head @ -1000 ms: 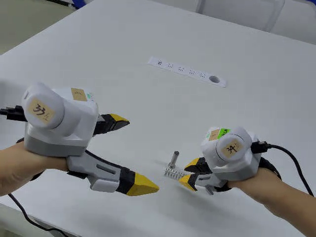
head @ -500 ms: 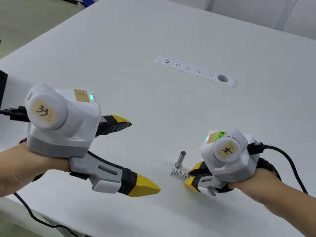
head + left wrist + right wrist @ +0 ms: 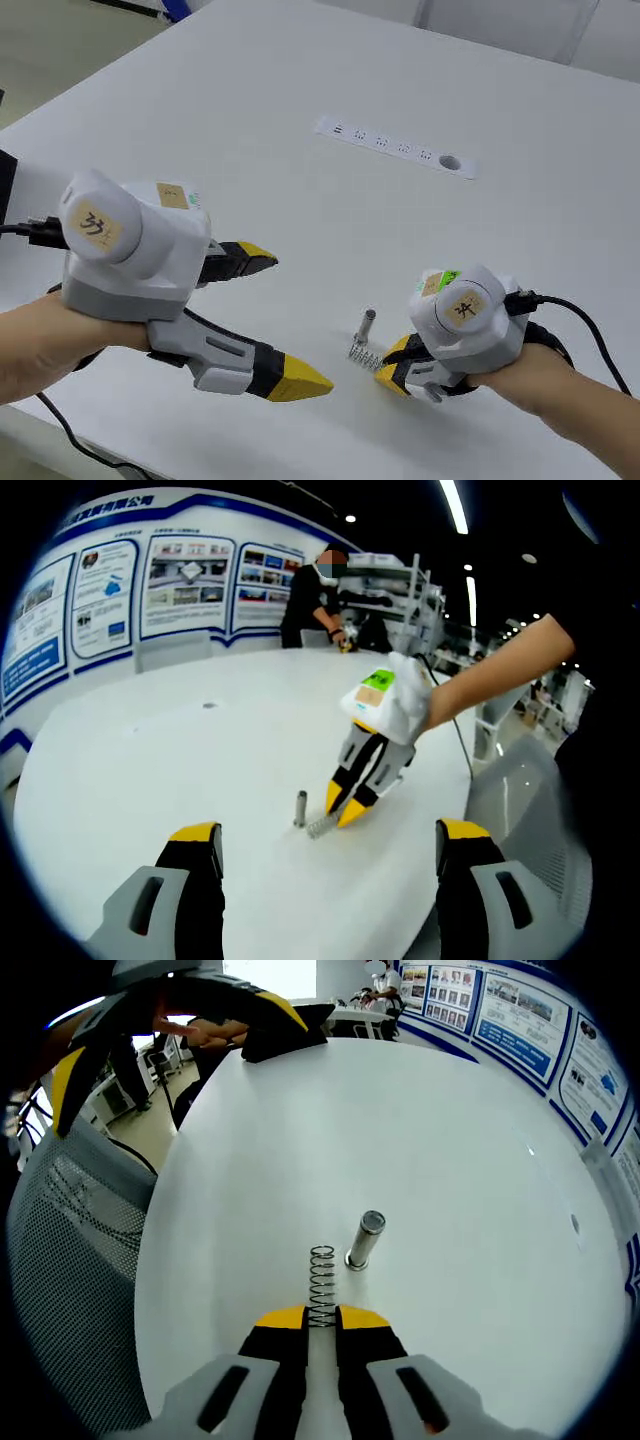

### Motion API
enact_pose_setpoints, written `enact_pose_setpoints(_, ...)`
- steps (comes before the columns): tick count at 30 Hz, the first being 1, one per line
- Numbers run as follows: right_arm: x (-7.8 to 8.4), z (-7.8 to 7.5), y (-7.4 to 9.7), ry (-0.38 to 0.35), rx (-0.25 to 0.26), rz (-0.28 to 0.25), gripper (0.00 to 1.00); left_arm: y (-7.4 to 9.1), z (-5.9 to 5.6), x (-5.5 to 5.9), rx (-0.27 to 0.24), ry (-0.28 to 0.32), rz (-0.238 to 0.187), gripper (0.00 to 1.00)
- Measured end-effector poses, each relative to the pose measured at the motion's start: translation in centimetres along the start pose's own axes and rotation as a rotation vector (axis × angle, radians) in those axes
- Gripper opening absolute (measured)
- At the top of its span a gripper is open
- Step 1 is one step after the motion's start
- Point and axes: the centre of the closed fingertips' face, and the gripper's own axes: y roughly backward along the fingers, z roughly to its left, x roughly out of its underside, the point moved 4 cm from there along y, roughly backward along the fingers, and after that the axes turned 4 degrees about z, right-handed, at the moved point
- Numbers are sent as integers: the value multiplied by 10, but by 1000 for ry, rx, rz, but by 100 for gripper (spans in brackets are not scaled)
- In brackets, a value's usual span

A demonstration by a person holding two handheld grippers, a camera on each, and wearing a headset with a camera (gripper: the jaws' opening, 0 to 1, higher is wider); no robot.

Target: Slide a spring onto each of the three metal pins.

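Nearest us, our left tongs point(image 3: 298, 322) are spread wide above the white counter point(image 3: 250, 120), gripping nothing. Our right tongs point(image 3: 320, 1315) are pinched narrow on one end of a small coiled spring point(image 3: 321, 1285), which sticks out forward from the yellow tips, low over the counter; we cannot tell whether it touches the surface. Just beside the spring's free end, a short metal pin point(image 3: 364, 1240) stands upright on the counter, bare. Well beyond it, a white power strip point(image 3: 400, 146) lies flat.
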Motion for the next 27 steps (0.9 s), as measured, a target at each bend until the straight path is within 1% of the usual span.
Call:
enact_pose_setpoints(2,-4,1,8,2,0,-16,11,-2,-2,2,3,-2,7,89)
enact_pose_setpoints(5,-9,0,21,11,5,-38,11,-6,-6,4,21,-6,23,87)
enact_pose_setpoints(8,-16,2,37,24,4,-59,11,-9,-12,0,40,-19,19,85)
enact_pose_setpoints(10,-19,4,45,35,6,-65,11,-10,-14,-2,46,-23,17,84)
enact_pose_setpoints(13,-24,10,60,55,7,-87,11,-14,-18,-6,52,-43,12,81)
enact_pose_setpoints(16,-30,17,71,71,9,-106,11,-17,-21,-10,62,-56,7,78)
enact_pose_setpoints(18,-34,24,78,97,6,-115,11,-19,-26,-11,81,-60,14,76)
enact_pose_setpoints(23,-42,40,89,145,-8,-134,11,-22,-35,-13,100,-89,18,71)
enact_pose_setpoints(25,-46,43,92,171,-7,-138,11,-22,-38,-13,106,-104,18,67)
enact_pose_setpoints(27,-48,47,95,212,-2,-131,11,-22,-41,-14,112,-113,16,62)
